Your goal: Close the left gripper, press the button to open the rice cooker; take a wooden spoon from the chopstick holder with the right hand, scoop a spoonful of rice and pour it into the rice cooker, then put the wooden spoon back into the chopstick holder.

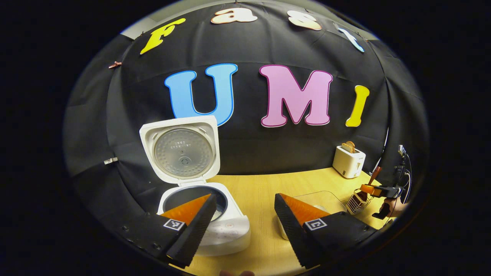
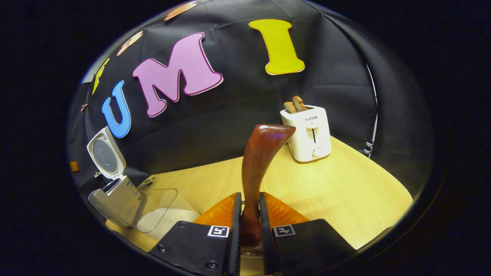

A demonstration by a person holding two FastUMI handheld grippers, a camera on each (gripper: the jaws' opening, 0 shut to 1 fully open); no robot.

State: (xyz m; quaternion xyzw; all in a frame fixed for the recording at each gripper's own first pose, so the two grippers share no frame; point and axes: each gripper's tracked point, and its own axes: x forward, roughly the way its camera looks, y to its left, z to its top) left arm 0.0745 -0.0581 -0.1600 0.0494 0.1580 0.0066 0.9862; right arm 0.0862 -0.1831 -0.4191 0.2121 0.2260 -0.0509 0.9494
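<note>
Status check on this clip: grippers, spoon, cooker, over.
Left gripper open, hovering near rice cooker, lid up. Right gripper shut on wooden spoon handle, at chopstick holder. Rice container beside cooker.

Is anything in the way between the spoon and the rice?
Nothing visible blocks it. The right tongs are shut on the wooden spoon. The clear rice container sits open-topped beside the rice cooker, whose lid stands up, with bare table between.
</note>
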